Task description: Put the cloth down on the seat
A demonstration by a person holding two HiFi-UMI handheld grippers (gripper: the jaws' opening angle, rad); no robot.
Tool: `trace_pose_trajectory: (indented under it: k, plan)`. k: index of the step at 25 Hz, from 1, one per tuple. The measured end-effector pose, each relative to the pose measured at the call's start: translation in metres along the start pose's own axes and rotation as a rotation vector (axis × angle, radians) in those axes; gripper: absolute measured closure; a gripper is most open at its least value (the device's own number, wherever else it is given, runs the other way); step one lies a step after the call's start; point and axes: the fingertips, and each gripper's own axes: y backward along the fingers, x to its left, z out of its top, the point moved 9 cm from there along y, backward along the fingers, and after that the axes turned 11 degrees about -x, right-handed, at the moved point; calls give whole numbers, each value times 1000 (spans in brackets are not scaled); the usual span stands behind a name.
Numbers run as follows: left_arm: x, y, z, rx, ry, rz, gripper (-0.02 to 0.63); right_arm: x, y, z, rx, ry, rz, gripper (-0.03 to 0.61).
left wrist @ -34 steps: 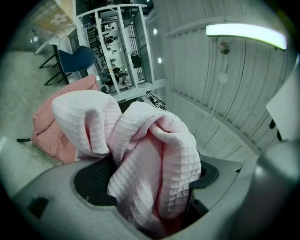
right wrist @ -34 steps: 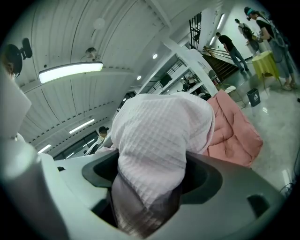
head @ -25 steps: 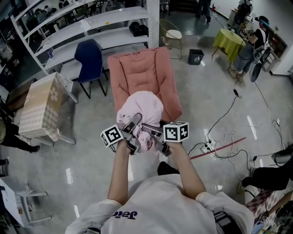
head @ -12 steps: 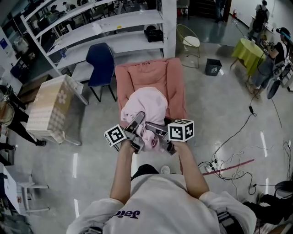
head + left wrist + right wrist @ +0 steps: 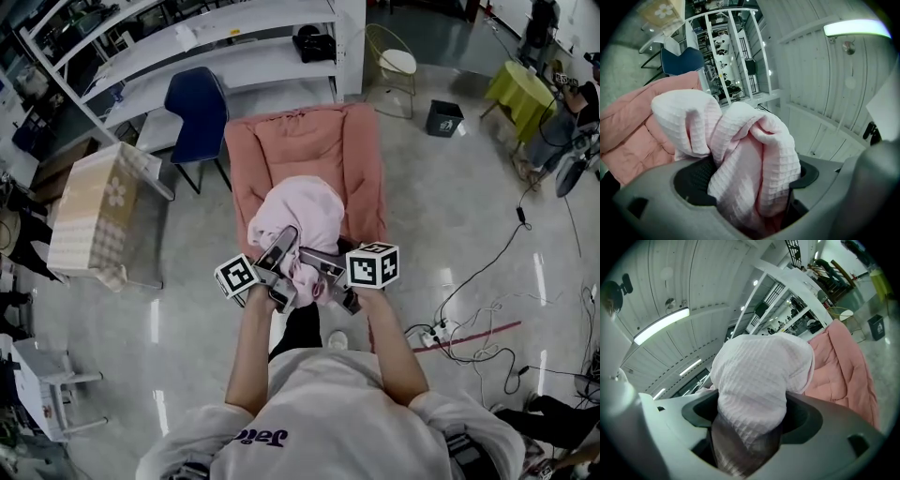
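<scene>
A pale pink waffle-weave cloth hangs bunched between both grippers, above the front of a salmon-pink padded seat. My left gripper is shut on one part of the cloth, and my right gripper is shut on another part of the cloth. The two grippers sit close together in front of the person's chest. The pink seat shows behind the cloth in the left gripper view, and the same seat shows at the right in the right gripper view.
A dark blue chair stands left of the seat. A table with a patterned cover is further left. White shelving runs behind. Cables and a power strip lie on the floor at the right, and a black bin stands beyond.
The person has stepped closer to the pink seat; it now lies nearer and more central under the cloth. Both grippers keep their hold on the cloth.
</scene>
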Motion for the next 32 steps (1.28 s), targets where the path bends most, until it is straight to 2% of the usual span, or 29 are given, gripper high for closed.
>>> trace_pose_trajectory:
  k: [8,13,16,21,25,28,32]
  plan:
    - [59,-51,47,9,0,53,184,-60,-69,20,26,-17,-1,201]
    - [107,-81,76,-1,55,109,184,-105,-119,23,37,-45,-6,199]
    - [139,-96,92,18,49,132,184,-132,-145,20,52,-63,-19,199]
    - [197,-115,103,30,69,175,184,-179,-180,4,85,-76,-65,199]
    - [253,-120,96,65,68,257,184,-225,-194,-26,97,-126,-95,198]
    - [290,-121,94,114,42,292,184,-254,-205,-52,117,-165,-121,199]
    - [334,-125,90,160,-35,370,184,-293,-217,-81,140,-185,-155,199]
